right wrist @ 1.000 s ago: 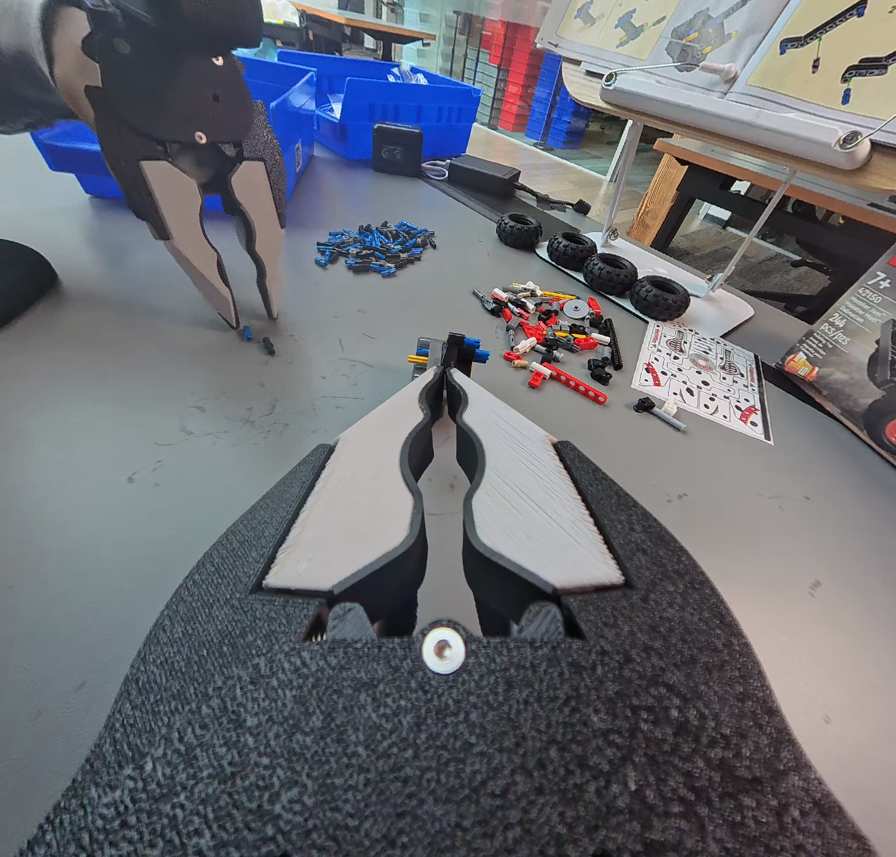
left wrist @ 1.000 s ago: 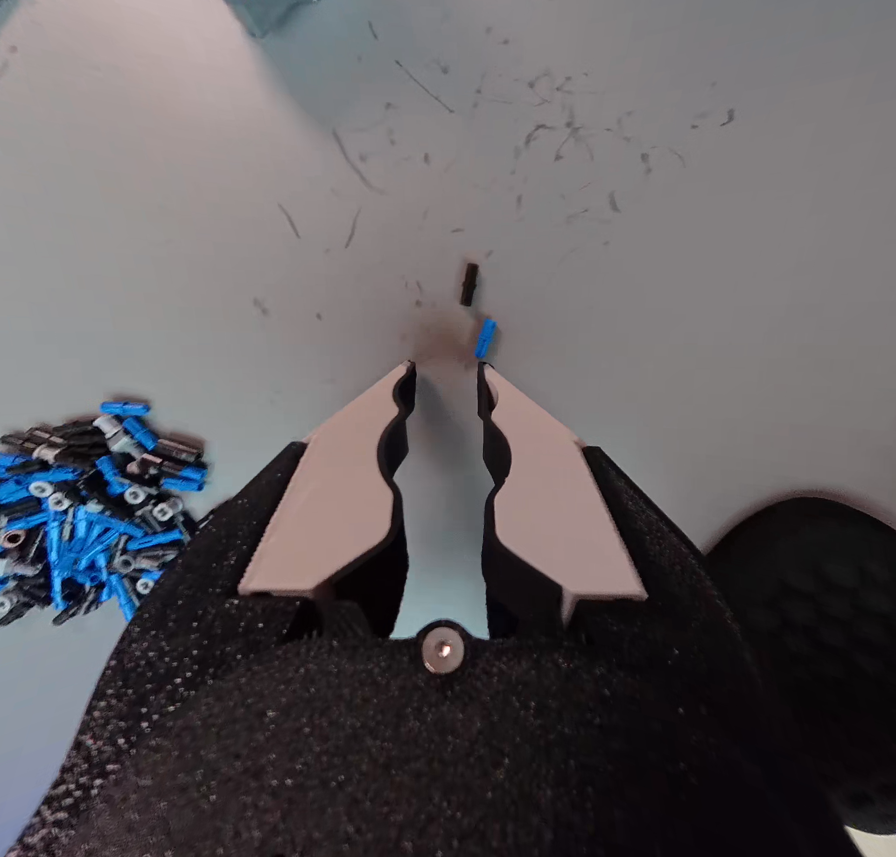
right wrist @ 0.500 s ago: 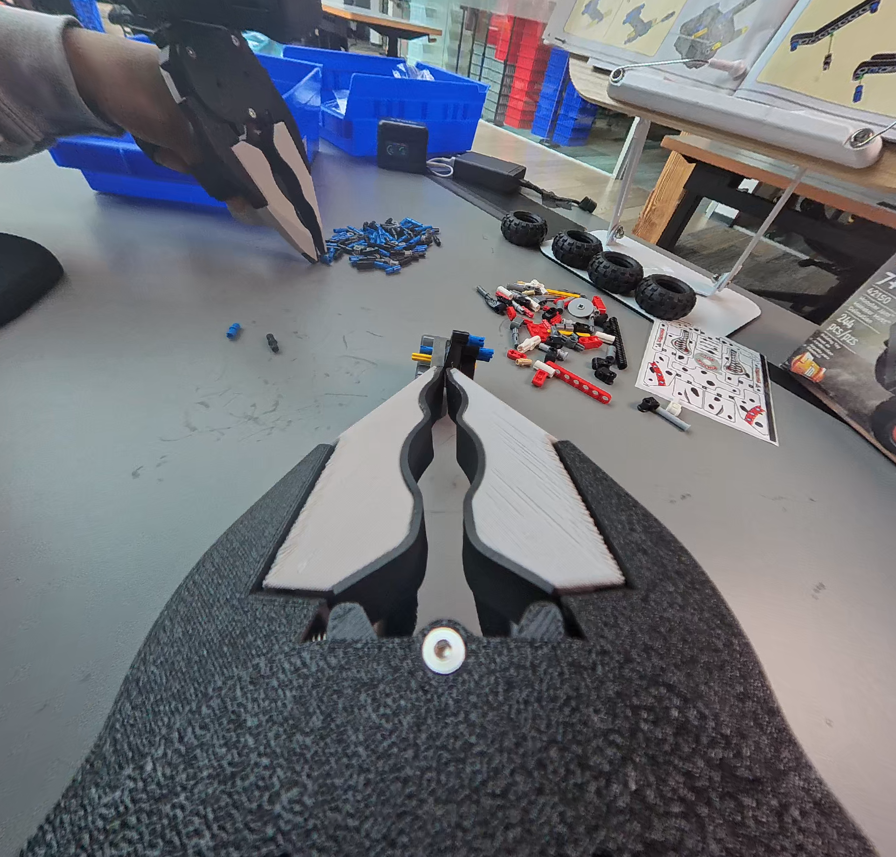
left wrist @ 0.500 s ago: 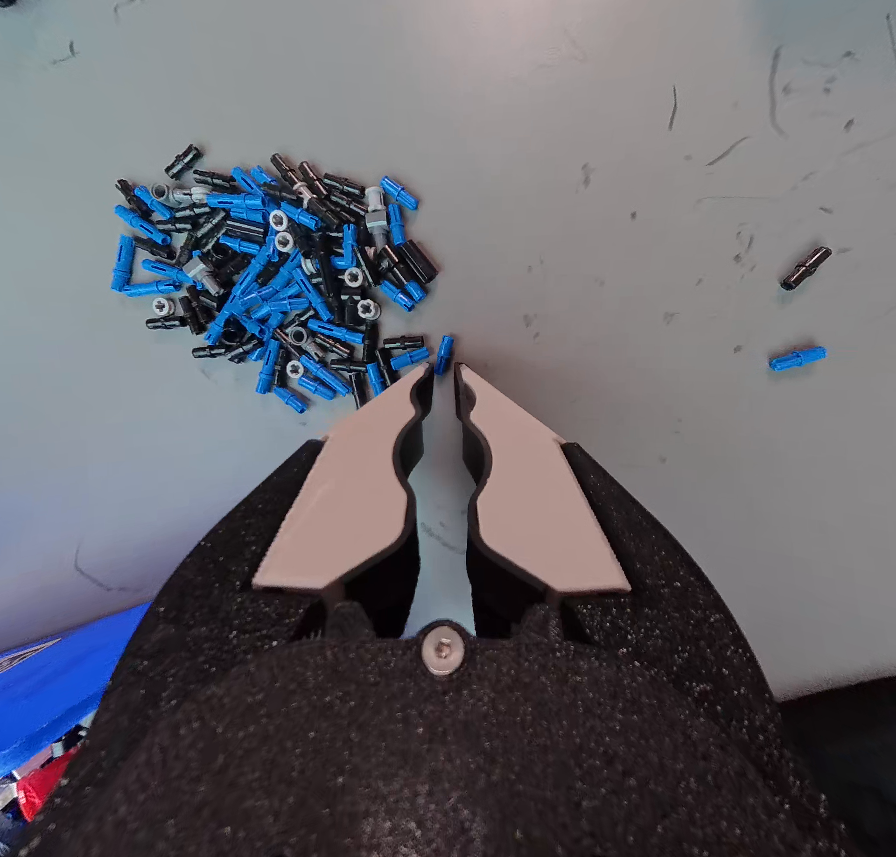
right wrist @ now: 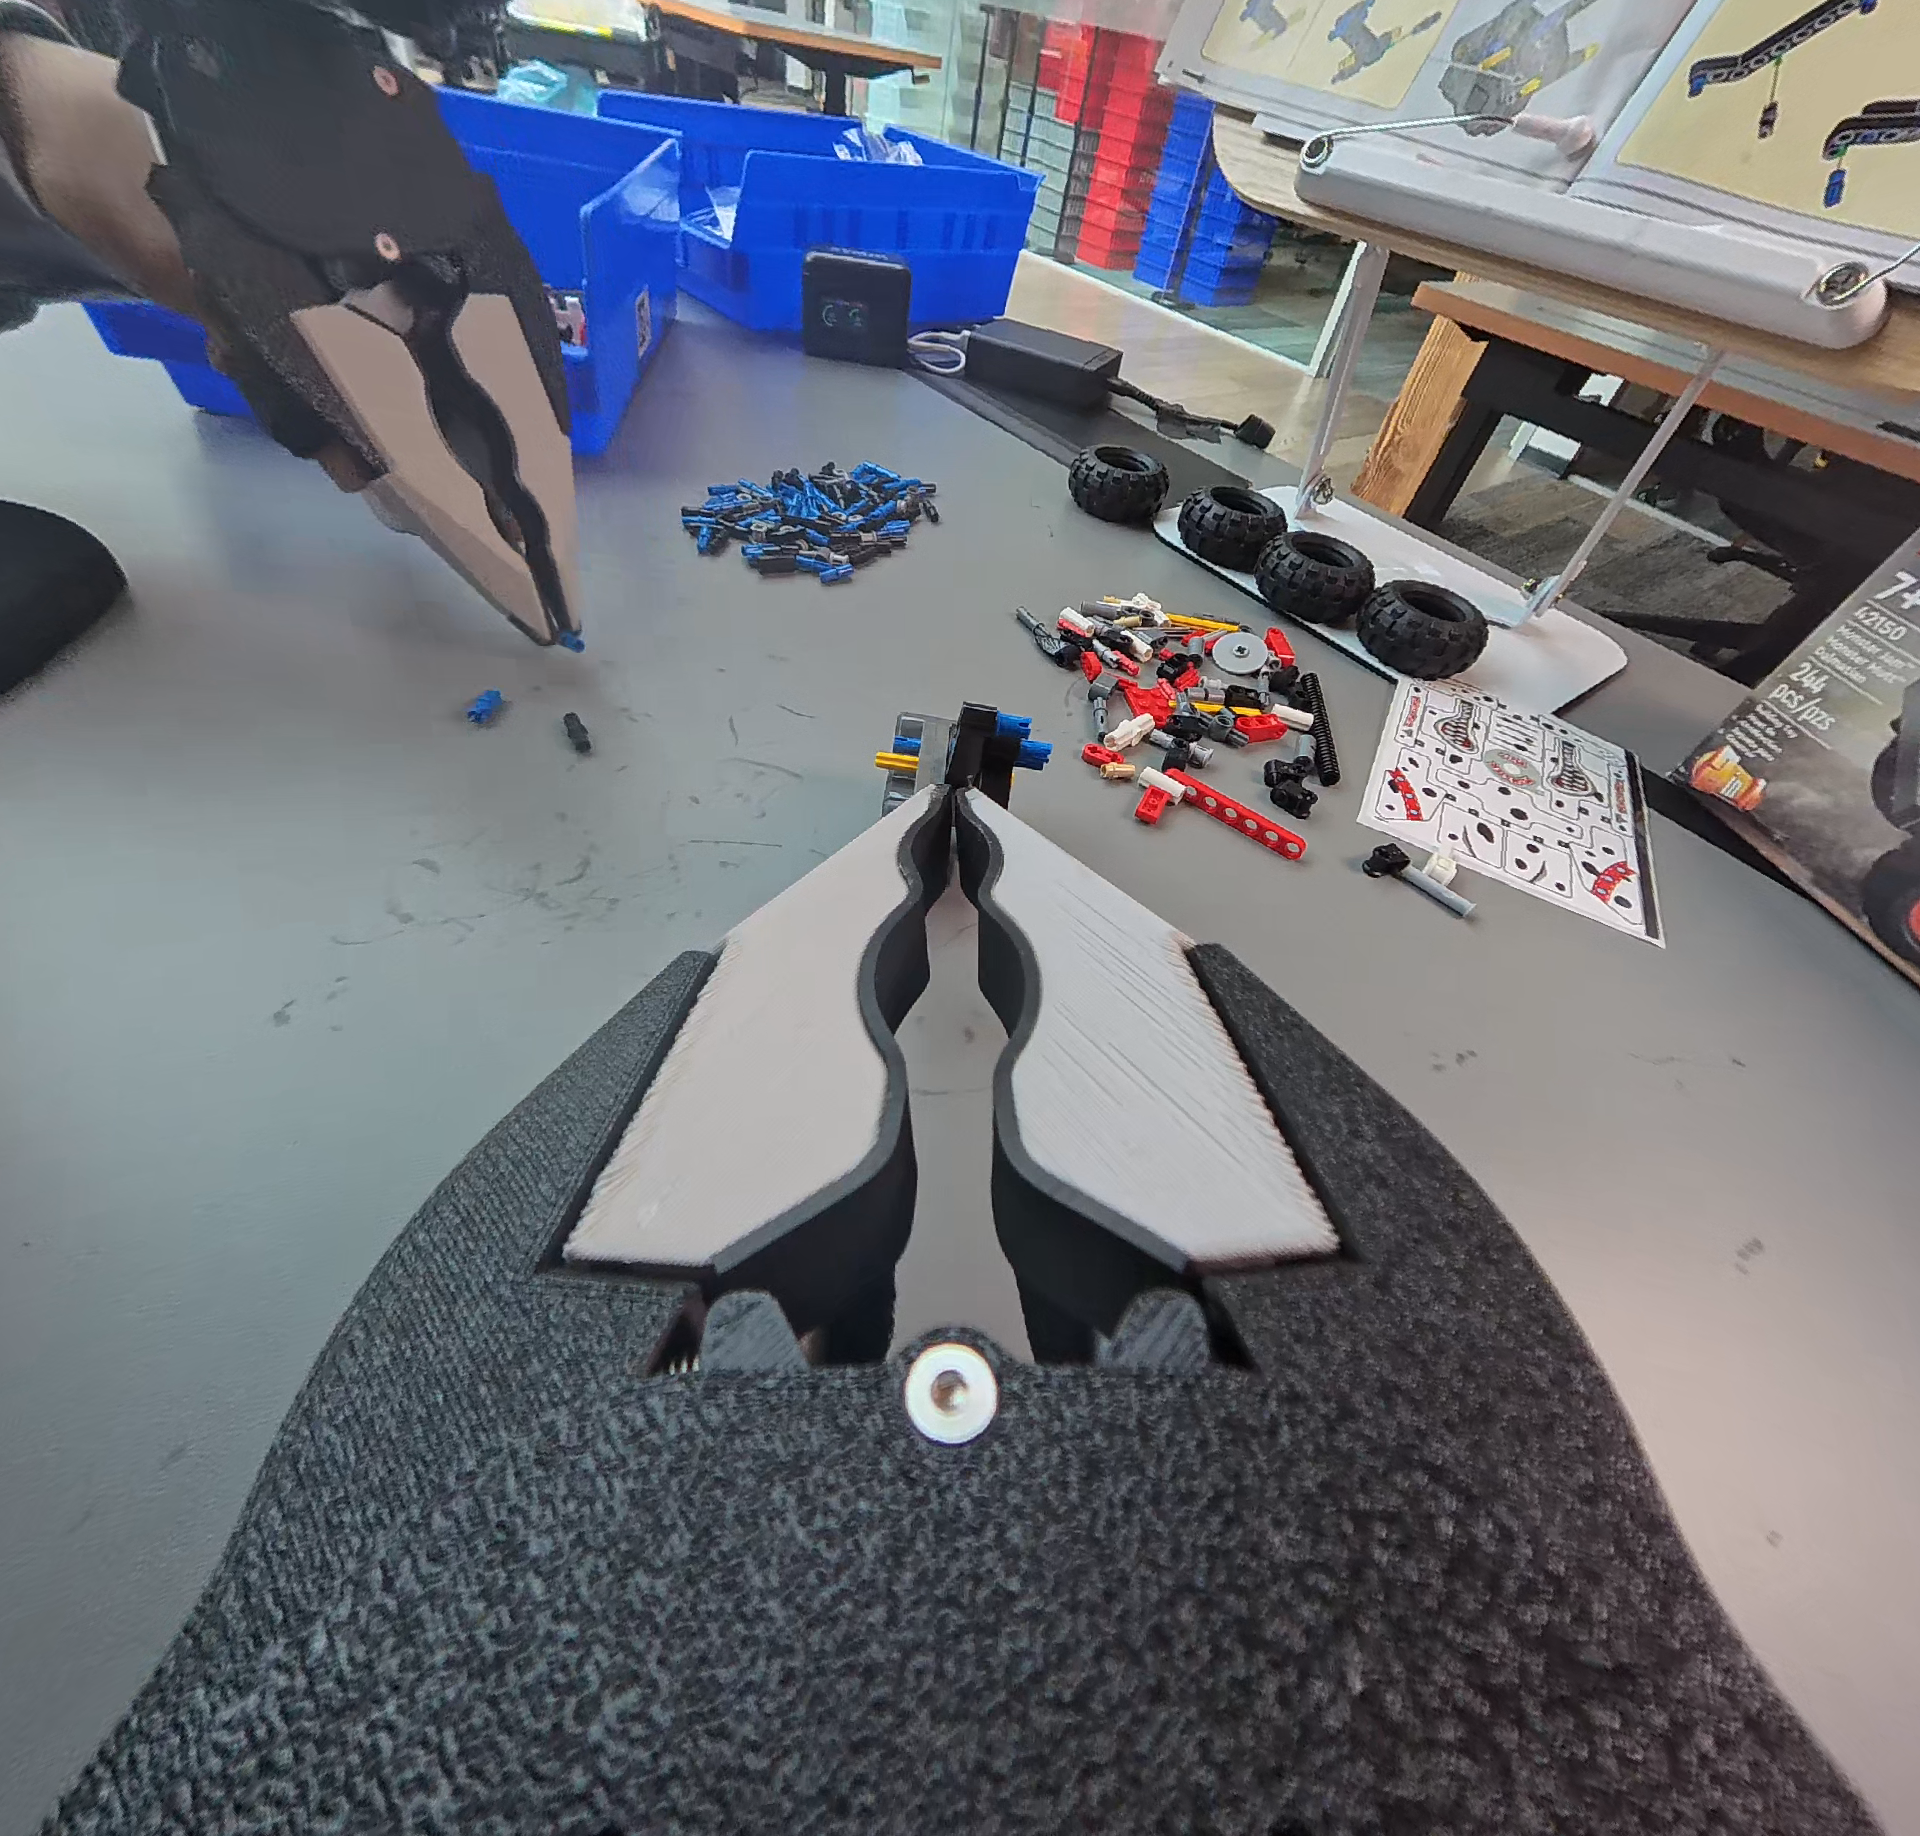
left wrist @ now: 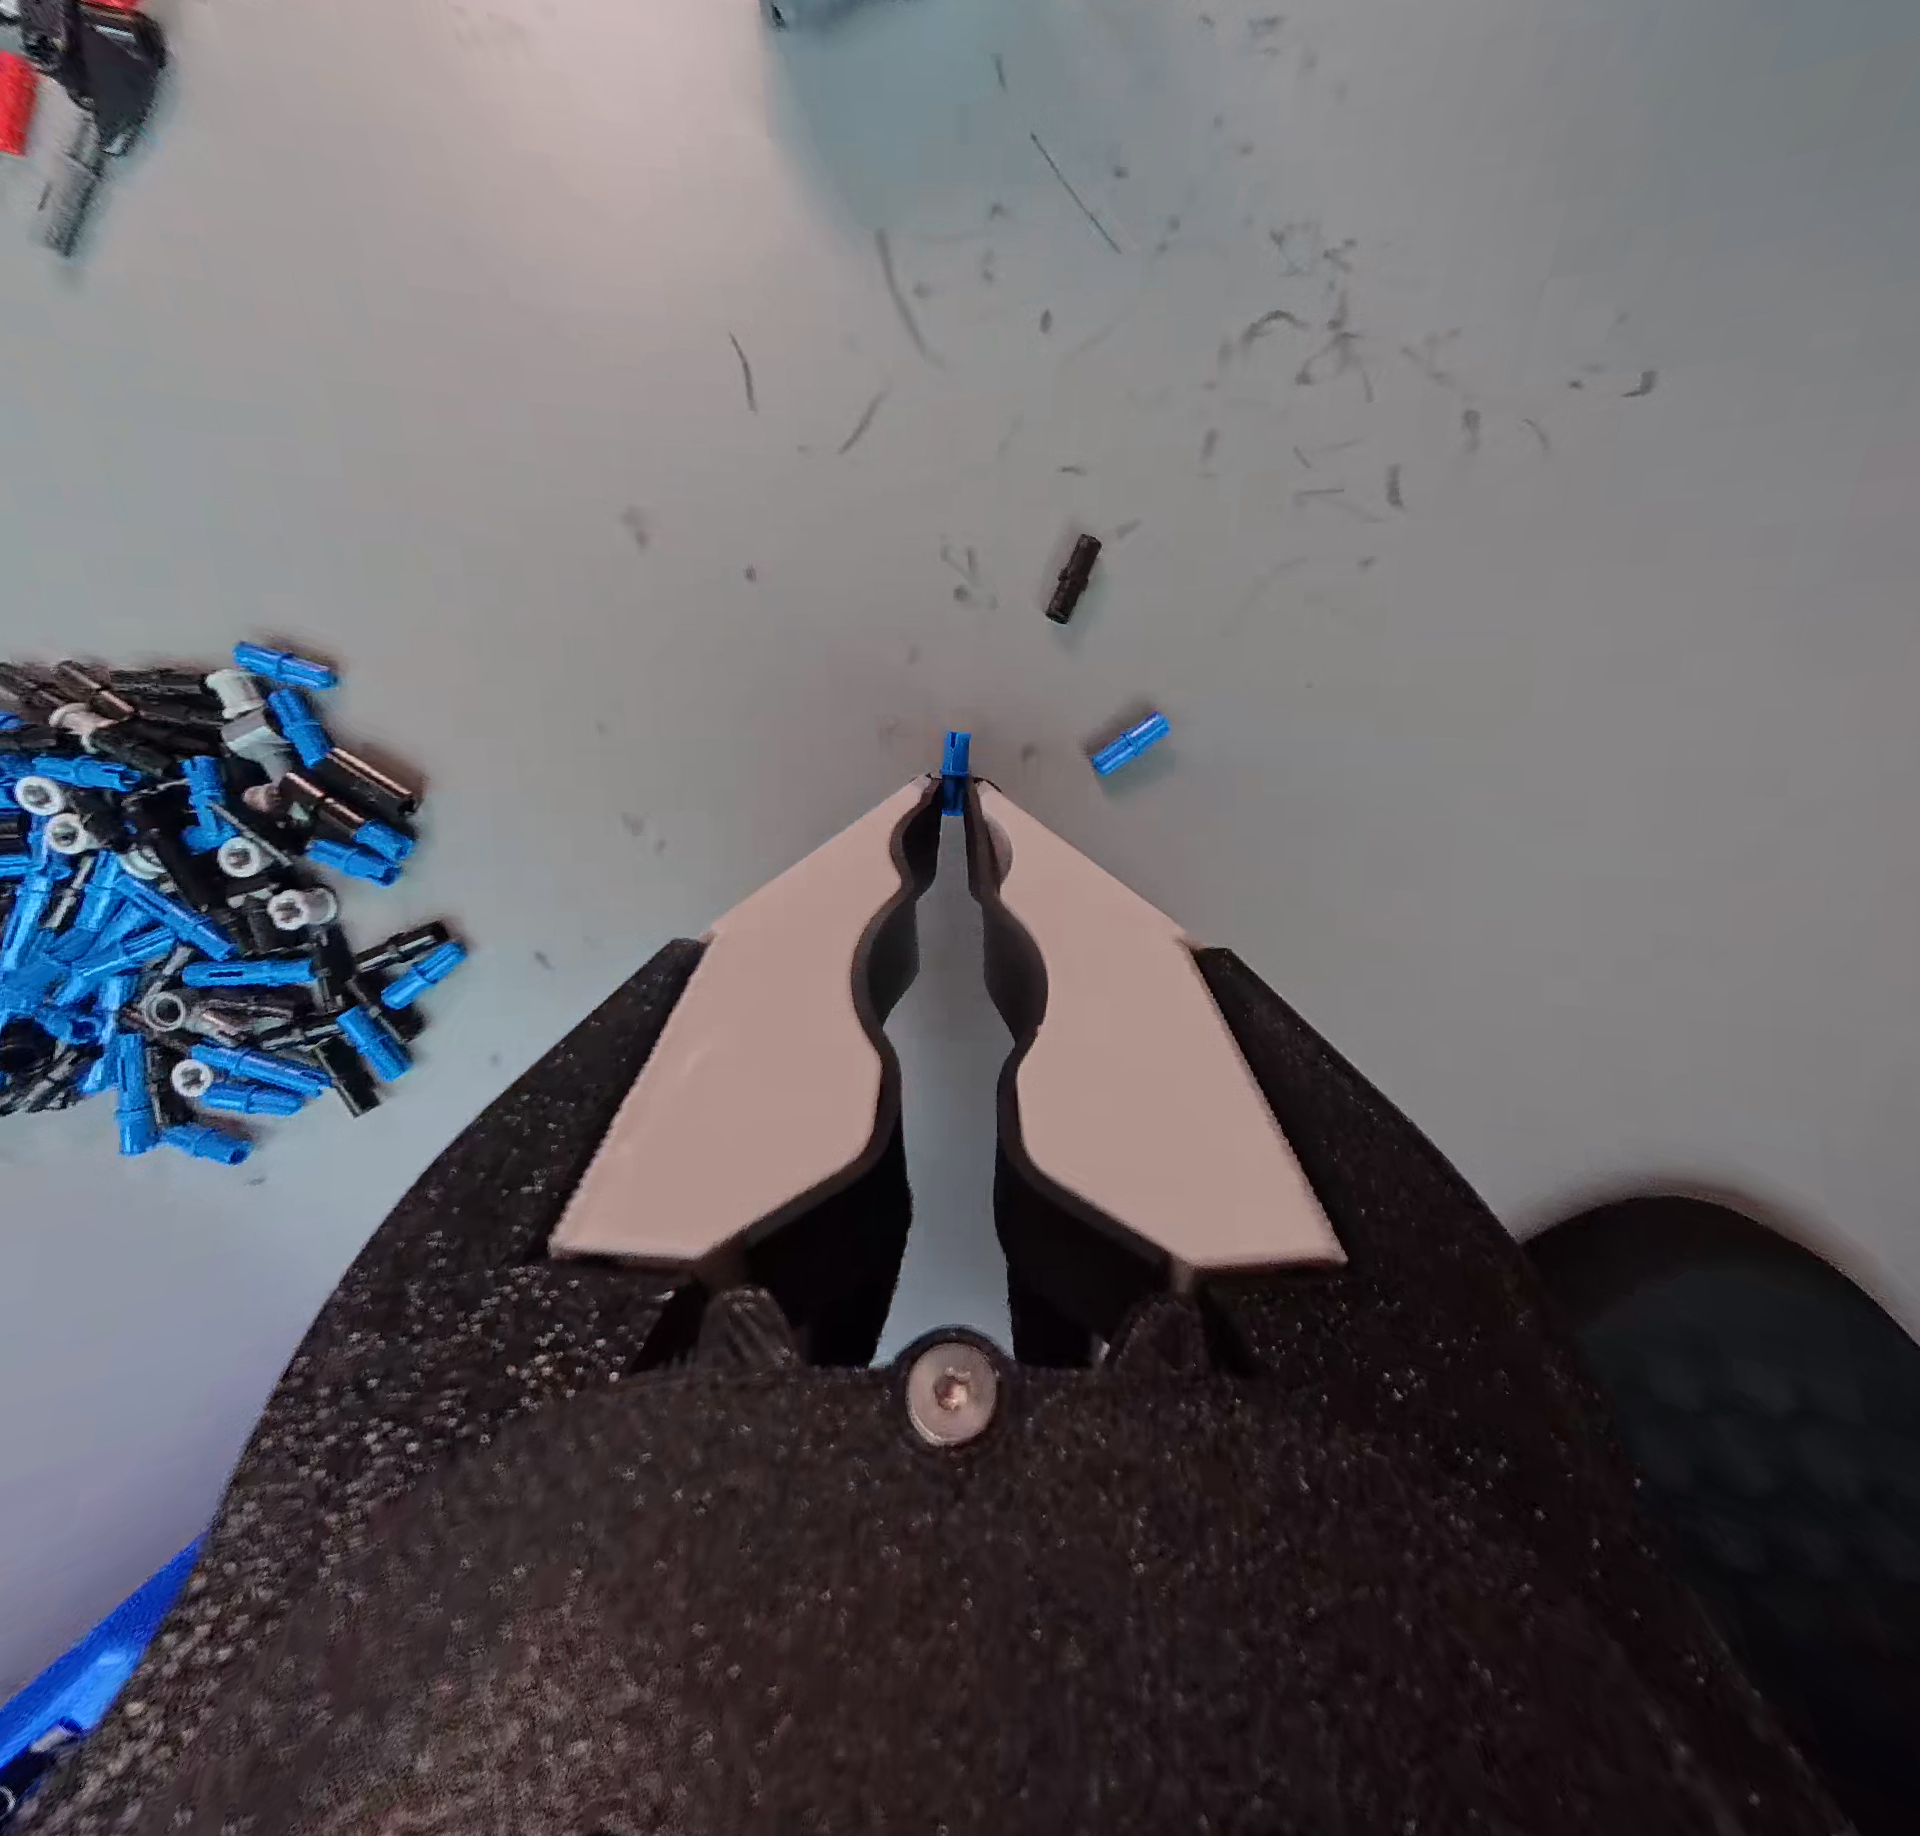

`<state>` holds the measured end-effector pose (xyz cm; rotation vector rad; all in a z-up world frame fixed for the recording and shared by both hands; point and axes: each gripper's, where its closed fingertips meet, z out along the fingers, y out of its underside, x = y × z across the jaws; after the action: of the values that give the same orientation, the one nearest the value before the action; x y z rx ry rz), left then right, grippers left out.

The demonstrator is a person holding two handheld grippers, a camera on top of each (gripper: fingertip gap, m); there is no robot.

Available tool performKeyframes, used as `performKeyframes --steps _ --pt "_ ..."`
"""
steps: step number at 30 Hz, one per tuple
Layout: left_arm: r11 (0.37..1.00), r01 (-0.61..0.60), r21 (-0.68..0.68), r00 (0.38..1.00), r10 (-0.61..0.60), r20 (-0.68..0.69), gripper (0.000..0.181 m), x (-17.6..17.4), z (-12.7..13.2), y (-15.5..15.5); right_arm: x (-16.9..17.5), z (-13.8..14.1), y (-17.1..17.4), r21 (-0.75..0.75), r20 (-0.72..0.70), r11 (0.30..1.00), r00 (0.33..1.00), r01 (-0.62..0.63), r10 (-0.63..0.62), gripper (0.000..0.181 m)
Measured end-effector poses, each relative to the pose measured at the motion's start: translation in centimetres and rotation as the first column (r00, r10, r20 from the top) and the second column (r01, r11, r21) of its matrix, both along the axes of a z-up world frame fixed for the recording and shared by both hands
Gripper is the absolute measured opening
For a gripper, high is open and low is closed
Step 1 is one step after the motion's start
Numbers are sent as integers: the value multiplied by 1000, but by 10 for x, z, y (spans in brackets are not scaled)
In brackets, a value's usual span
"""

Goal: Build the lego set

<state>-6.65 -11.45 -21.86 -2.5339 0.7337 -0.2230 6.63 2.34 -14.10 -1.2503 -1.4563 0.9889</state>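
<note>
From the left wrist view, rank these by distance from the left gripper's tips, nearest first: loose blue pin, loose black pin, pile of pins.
Measured from the left gripper, which is shut on a blue pin:
1. Loose blue pin, just right of the tips.
2. Loose black pin, ahead and slightly right.
3. Pile of pins, far off to the left.

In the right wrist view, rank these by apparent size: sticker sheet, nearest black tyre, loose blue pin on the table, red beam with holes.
Largest to smallest as they look:
1. sticker sheet
2. nearest black tyre
3. red beam with holes, longer than the tyre is wide but far thinner, so this pair is close
4. loose blue pin
</note>
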Motion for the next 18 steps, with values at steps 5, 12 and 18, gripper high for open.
performKeyframes --steps 5,12,18 --pt "999 42 -33 999 -42 -2 5 10 -7 -6 0 -1 -2 15 4 1000 1000 -6 6 1" --pt "957 -275 89 961 277 -19 19 -53 11 24 1 0 -1 18 3 1000 1000 -3 2 1" --pt "870 -480 113 870 488 -71 23 -95 -1 27 1 -1 0 12 5 1000 1000 0 0 1"
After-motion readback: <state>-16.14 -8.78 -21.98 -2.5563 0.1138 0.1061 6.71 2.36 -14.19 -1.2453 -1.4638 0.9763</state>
